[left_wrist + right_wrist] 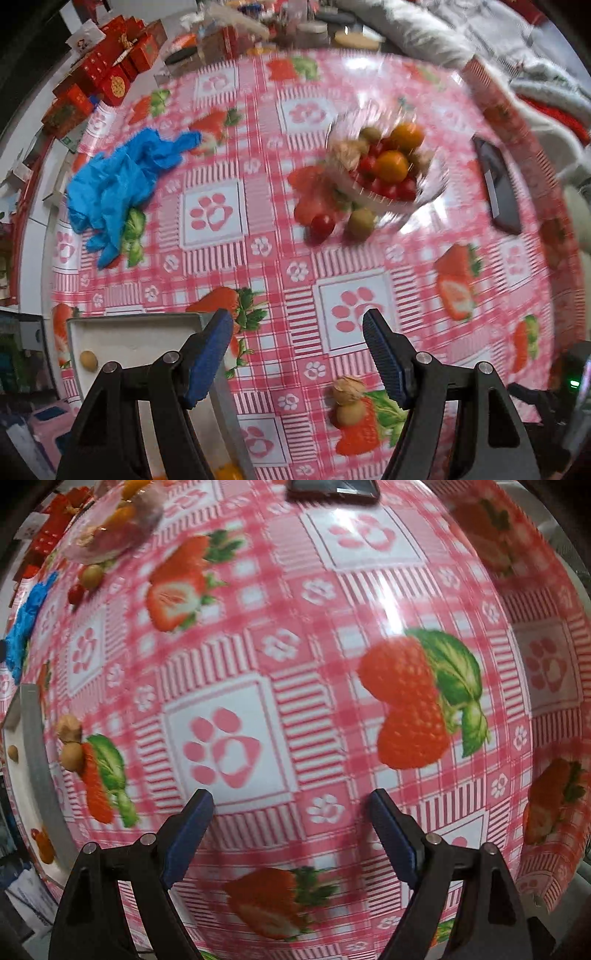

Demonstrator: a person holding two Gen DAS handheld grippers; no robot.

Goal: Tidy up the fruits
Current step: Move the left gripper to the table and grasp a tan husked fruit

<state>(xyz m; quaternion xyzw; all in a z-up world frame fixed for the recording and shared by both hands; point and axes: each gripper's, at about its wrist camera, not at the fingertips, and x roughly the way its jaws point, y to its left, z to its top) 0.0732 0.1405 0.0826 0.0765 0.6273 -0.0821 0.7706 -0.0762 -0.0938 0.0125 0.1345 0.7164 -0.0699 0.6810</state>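
Pink cloth: a checked plastic tablecloth (280,258) with printed strawberries and paw prints covers the table; the printed berries are not fruit to sort.
Bowl: a clear glass bowl (428,192) stands far across the cloth, heaped with oranges, cherry tomatoes and small green fruit, likely the supply to sort from.
Strays: one red tomato (322,225) and one green fruit (361,222) lie just beside the bowl's near side.
Tray: a white tray (122,332) sits at the near left with one small tan fruit (88,360) inside, seemingly the sorting target.
Nut pair: a walnut (348,389) and a round tan fruit (350,413) touch each other, just beside the tray.
Left gripper (297,354): jaws apart, holding nothing, above the tray's edge and the nut pair.
Right gripper (291,834): jaws wide, empty, pointing down at bare cloth.
Clutter: blue gloves (118,188) and a dark phone (496,184) lie off to the sides, clear of the work.
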